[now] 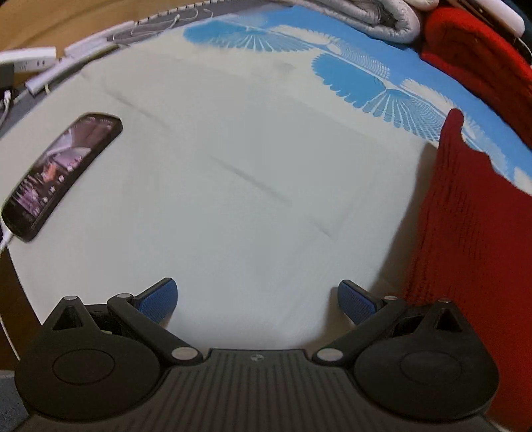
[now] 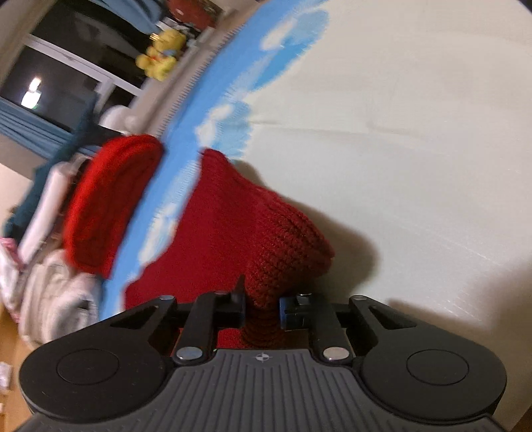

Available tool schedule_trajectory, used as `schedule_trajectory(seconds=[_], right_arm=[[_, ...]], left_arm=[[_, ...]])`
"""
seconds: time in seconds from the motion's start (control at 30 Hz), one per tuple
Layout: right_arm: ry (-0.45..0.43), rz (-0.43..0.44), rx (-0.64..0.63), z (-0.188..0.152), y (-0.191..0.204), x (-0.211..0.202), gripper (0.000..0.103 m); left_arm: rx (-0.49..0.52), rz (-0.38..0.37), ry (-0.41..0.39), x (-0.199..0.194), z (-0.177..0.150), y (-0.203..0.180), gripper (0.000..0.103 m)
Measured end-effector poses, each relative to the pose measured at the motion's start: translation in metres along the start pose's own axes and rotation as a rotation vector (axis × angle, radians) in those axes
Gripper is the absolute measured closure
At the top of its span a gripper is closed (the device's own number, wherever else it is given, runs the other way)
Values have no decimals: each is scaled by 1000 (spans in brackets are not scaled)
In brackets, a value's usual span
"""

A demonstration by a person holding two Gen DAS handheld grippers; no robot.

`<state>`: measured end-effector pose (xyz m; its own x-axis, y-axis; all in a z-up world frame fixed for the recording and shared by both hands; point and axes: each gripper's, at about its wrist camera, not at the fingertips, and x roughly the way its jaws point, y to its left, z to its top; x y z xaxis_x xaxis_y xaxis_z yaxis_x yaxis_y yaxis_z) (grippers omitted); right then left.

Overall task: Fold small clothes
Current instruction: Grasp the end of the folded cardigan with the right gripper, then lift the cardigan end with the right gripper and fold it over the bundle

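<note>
A small red knitted garment (image 2: 252,226) lies on the pale sheet (image 2: 415,166), and my right gripper (image 2: 261,307) is shut on a bunched edge of it, the knit squeezed between the two pads. In the left wrist view the same red knit (image 1: 465,212) hangs at the right edge of the picture. My left gripper (image 1: 257,300) is open above the bare sheet (image 1: 232,166), just left of the red knit, with nothing between its blue pads (image 1: 159,299). A second red knitted piece (image 2: 106,202) lies further off by the blue patterned strip (image 2: 186,166).
A dark phone (image 1: 63,176) with a white cable lies on the sheet at the left. A white power strip (image 1: 30,59) sits beyond the sheet's far-left edge. A folded grey quilted pad (image 1: 375,20) and more red knit (image 1: 475,56) lie at the far side.
</note>
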<state>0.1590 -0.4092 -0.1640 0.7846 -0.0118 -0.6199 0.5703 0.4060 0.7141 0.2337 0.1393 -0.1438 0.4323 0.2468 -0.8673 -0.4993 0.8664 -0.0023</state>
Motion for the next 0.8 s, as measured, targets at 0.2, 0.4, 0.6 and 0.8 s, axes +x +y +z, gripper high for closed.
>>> schedule_trajectory(seconds=[0.2,0.4,0.6,0.8], right_arm=[[-52,-102,-259,-2,53,-9,87],[-282,-34,-956,-86,207,-34,88],[-248,247,-1455,-244,276,-22,87],[49,333,-1661,-340,251,17,87]], left_arm=[[8,-10,10,0,1,0,0],[10,-28,20,2,3,1,0],[-43,-63,33,1,8,8,0],[-68,-100,41,-1,12,22,0]])
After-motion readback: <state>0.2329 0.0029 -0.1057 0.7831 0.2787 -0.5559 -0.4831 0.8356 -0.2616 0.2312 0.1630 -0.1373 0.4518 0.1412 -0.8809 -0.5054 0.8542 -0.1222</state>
